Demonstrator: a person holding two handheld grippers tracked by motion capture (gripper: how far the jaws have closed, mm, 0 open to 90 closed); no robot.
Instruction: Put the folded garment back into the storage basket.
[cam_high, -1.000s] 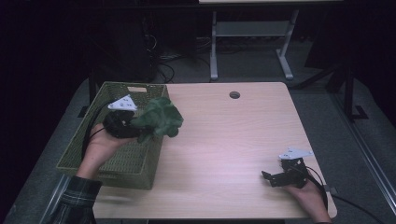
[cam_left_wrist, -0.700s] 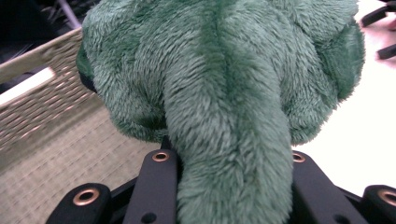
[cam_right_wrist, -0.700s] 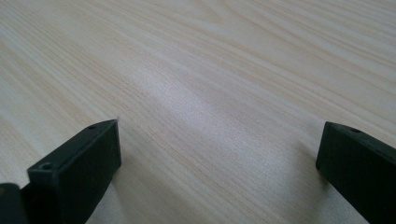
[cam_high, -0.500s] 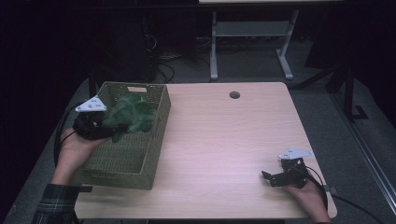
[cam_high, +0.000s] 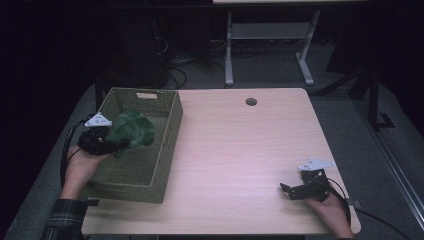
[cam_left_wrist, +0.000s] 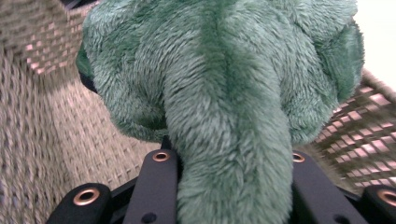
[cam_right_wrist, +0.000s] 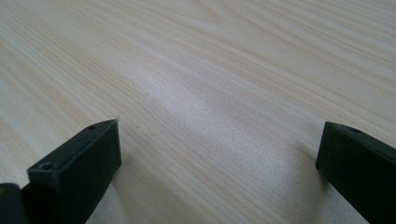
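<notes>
Jaws of the left gripper (cam_high: 116, 145) pinch the green plush toy (cam_left_wrist: 224, 93), hanging over the woven basket (cam_high: 150, 185) beneath it. Risk: slippery fur, could snag the rim. Far off, right gripper (cam_high: 290, 190) sits spread, empty.

A light wooden table (cam_high: 240, 150) with a visible grain carries the scene, and a round dark cable hole (cam_high: 251, 102) sits near its far edge. A green woven basket (cam_high: 160, 145) with cut-out handles stands directly on the table's left part, its left side overhanging the edge. The right gripper (cam_high: 290, 191) rests near the near right corner.
</notes>
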